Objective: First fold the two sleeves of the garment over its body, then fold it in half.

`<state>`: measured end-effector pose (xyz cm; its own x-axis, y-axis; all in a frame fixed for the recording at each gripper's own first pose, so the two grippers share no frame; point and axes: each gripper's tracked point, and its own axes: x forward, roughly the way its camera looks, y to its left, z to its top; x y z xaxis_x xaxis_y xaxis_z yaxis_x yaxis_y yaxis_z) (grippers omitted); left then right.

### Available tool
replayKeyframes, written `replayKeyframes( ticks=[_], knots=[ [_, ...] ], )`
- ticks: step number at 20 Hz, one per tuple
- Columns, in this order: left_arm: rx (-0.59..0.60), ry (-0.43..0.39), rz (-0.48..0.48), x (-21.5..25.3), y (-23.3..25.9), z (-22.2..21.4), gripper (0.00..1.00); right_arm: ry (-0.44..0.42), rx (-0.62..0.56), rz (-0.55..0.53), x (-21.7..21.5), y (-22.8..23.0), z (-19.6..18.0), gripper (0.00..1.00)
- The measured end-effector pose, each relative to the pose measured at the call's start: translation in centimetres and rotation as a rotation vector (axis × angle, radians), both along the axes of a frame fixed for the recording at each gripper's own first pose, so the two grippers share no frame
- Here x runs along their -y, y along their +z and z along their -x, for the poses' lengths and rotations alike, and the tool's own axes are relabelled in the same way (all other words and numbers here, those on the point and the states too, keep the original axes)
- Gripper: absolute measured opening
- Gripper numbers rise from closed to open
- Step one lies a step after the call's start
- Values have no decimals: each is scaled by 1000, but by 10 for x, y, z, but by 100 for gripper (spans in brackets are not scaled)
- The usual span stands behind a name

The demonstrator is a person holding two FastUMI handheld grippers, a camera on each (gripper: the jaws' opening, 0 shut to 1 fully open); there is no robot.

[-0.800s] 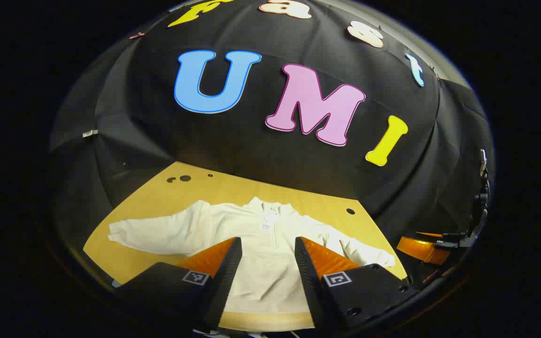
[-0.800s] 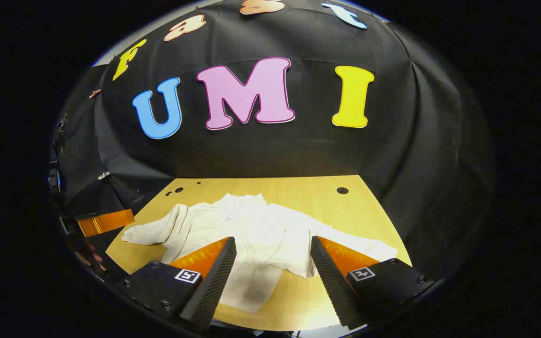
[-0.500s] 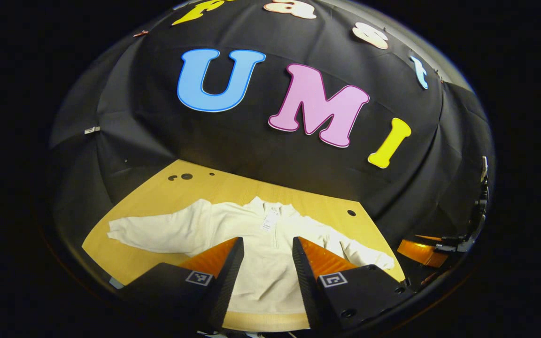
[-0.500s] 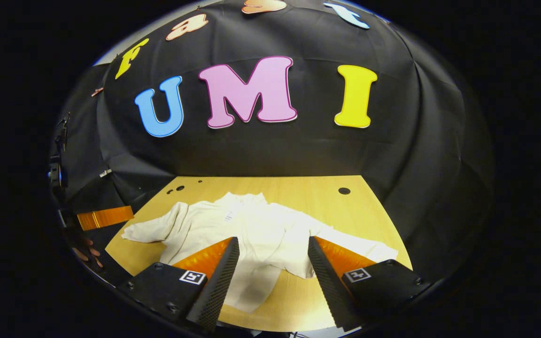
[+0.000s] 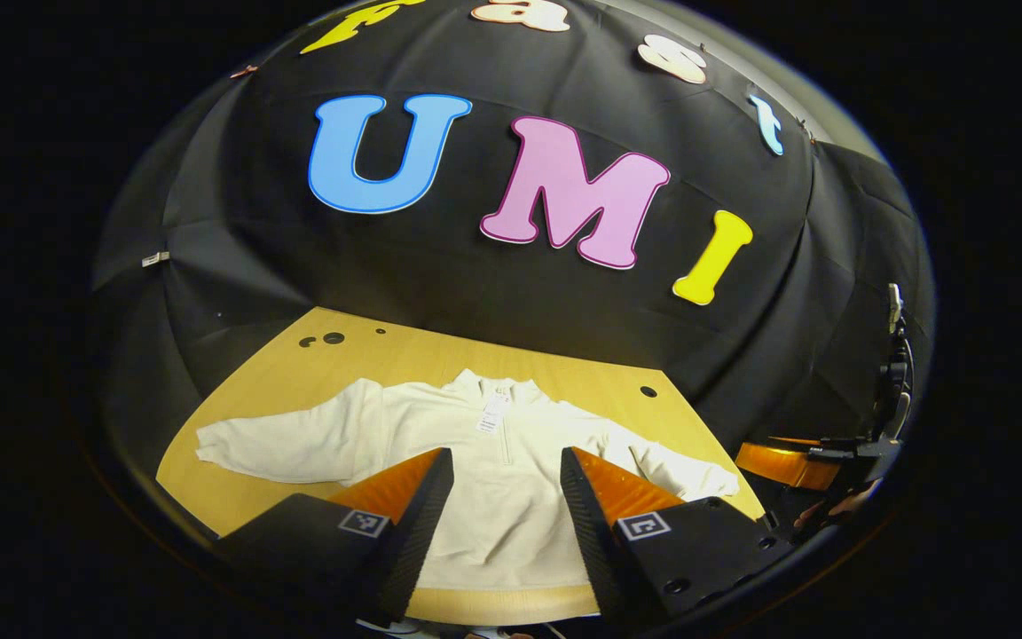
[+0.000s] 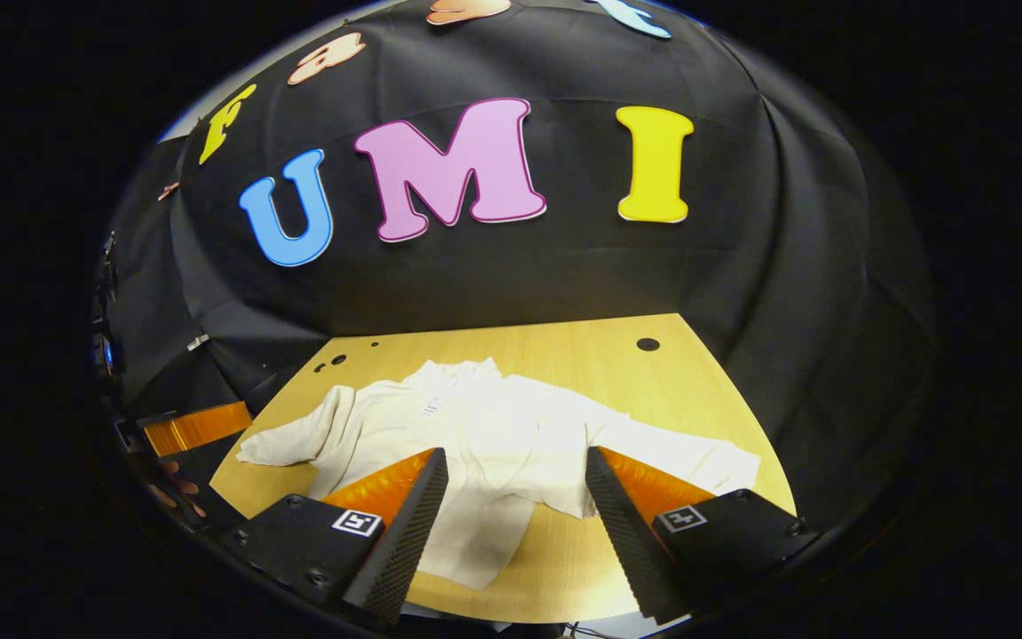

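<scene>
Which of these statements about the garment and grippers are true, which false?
1. The garment lies flat on the table, sleeves spread out. True.
2. The left gripper is shut on a sleeve. False: its jaws are open, holding nothing.
3. A tag sits near the collar. True.
4. The right gripper is open above the table. True.
5. The garment is already folded in half. False: no fold is made yet.

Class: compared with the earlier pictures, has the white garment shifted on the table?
No. In the right gripper view the garment keeps the same spot relative to the table's hole; sleeves spread as before. The small picture shift comes from the camera.
</scene>
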<state>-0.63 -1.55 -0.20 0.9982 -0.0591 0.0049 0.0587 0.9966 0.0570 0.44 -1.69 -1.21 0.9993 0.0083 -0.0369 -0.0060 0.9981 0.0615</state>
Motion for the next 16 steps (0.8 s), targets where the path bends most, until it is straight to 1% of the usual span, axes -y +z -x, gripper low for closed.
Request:
replayKeyframes(
  ticks=[3, 6, 9, 12, 14, 15, 16],
  knots=[
    [0, -14, -4, 5, -3, 3, 81, -50, -15, -28, 37, -8, 1, 96],
    [2, -19, -15, 9, -6, 3, 81, -144, -51, -73, 90, -23, -7, 96],
    [16, -52, 53, 17, -3, 4, 81, -229, -86, -84, 146, -42, -16, 98],
    [-11, -26, 57, 14, -12, 1, 80, -305, -133, -108, 196, -66, -27, 98],
    [-27, -18, 55, 17, -16, -1, 80, -348, -165, -142, 231, -85, -38, 98],
    [-41, -8, 53, 20, -20, -3, 80, -376, -200, -171, 254, -100, -49, 98],
    [-48, -2, 52, 22, -22, -4, 80, -391, -224, -203, 265, -109, -57, 98]
  ],
)
